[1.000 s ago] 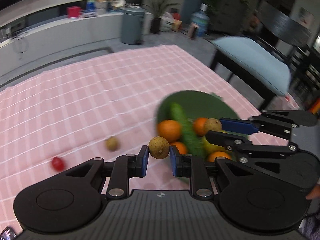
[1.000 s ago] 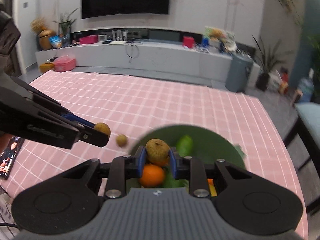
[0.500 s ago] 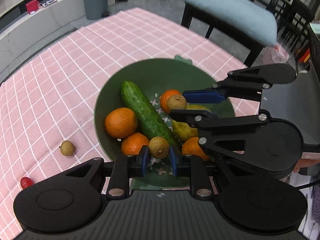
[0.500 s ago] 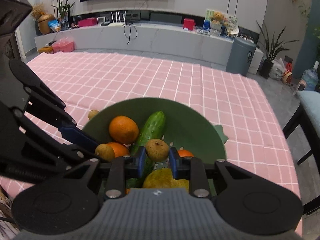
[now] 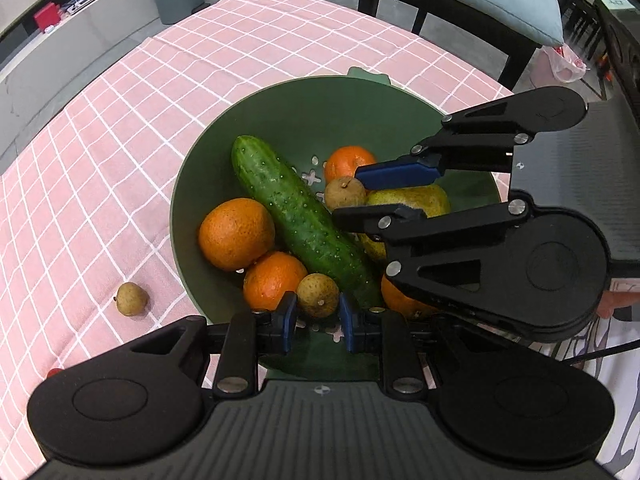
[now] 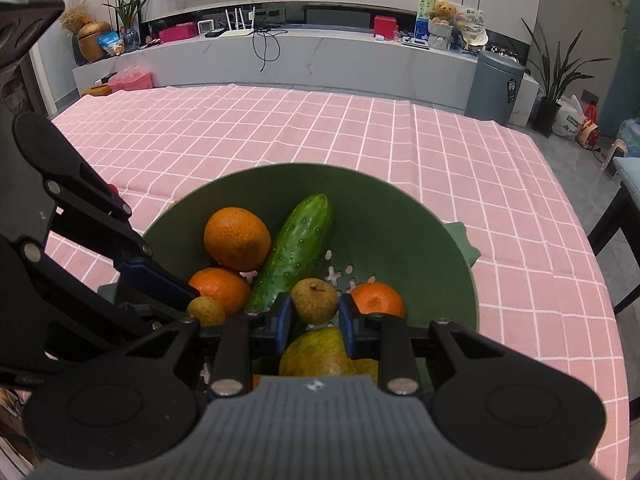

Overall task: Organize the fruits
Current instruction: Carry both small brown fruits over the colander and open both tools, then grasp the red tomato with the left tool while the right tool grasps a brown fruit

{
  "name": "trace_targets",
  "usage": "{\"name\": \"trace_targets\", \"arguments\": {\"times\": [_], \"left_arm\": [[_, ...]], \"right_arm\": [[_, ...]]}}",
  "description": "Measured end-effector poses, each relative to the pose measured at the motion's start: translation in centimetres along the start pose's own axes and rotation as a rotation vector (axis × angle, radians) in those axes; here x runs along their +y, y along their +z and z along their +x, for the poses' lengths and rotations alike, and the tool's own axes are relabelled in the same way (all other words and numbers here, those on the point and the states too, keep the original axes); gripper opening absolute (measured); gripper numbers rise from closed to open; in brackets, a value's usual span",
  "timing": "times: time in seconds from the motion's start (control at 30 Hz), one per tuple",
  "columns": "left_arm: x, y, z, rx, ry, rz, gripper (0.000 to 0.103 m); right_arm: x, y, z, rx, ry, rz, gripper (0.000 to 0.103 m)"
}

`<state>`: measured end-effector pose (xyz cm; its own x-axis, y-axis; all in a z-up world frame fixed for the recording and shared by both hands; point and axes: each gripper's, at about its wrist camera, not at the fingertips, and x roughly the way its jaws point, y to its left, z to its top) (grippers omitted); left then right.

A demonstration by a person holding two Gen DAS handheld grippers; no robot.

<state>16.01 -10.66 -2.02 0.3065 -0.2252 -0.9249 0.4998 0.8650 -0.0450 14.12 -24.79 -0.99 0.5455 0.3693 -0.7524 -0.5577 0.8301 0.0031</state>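
- Longan (image 5: pixel 318 295) sits between the blue pads of the left gripper (image 5: pixel 318 317); the jaws look slightly spread around it, with a sliver of gap on each side, so a firm pinch cannot be confirmed.
- A second longan (image 6: pixel 314 301) sits between the right gripper (image 6: pixel 314 322) pads in the same way, with narrow gaps visible; contact is unclear.
- Both grippers hang over the green bowl (image 5: pixel 304 108), the left one pointing in over the near rim, the right one reaching in from the side, its jaws stacked one above the other in the left view.
- Ahead of the left jaws lie a cucumber (image 5: pixel 296 216), two oranges (image 5: pixel 236 233) to its left, another orange (image 5: pixel 348 162) beyond, and a pear (image 5: pixel 408 200) under the right jaws.
- A loose longan (image 5: pixel 132 298) rests on the pink checked surface (image 5: pixel 120 128), left of the left jaws, outside the bowl.
- No writing is legible; the label on the grey bin (image 6: pixel 494 88) is too small to read.
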Motion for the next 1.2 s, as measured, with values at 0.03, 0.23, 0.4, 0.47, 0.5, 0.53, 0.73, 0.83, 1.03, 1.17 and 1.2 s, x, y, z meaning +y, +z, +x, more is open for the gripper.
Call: {"name": "trace_targets", "arguments": {"times": [0.03,0.23,0.4,0.47,0.5,0.53,0.73,0.83,1.03,1.17,1.2], "left_arm": [[0.0,0.0,0.0,0.000,-0.001,-0.002,0.026],[-0.4,-0.4,-0.3,-0.012,-0.002,0.026,0.042],[-0.2,-1.1,-2.4,-0.061,0.014,0.026,0.045],[0.4,-1.4,-3.5,-0.088,0.024,0.006,0.045],[0.7,-1.6,-4.1,-0.102,0.029,-0.008,0.045],[1.1,-1.8,-4.7,-0.117,0.035,-0.022,0.045],[3.7,-3.5,-7.9,-0.198,0.113,-0.086,0.045],[5.3,-4.6,-9.2,-0.237,0.144,-0.133,0.045],[8.9,-7.4,-10.7,-0.260,0.194,-0.213,0.045],[10.9,-9.2,-10.8,-0.254,0.201,-0.257,0.045],[11.5,-9.6,-10.6,-0.252,0.205,-0.269,0.045]], "right_arm": [[0.0,0.0,0.0,-0.001,0.000,-0.001,0.022],[-0.2,-0.1,-0.4,-0.009,0.001,0.018,0.024],[-0.5,0.1,-1.8,-0.042,0.001,0.063,0.030],[-0.6,0.2,-2.7,-0.057,0.002,0.088,0.032],[-0.6,0.2,-3.1,-0.064,0.004,0.099,0.033],[-0.5,0.2,-3.5,-0.075,0.006,0.110,0.033],[1.1,0.6,-5.3,-0.132,0.047,0.166,0.039],[2.7,1.1,-5.4,-0.149,0.078,0.162,0.039],[6.5,2.5,-4.1,-0.141,0.127,0.072,0.039],[8.8,3.6,-2.9,-0.135,0.157,-0.005,0.039],[9.2,3.9,-2.6,-0.132,0.163,-0.023,0.039]]}}
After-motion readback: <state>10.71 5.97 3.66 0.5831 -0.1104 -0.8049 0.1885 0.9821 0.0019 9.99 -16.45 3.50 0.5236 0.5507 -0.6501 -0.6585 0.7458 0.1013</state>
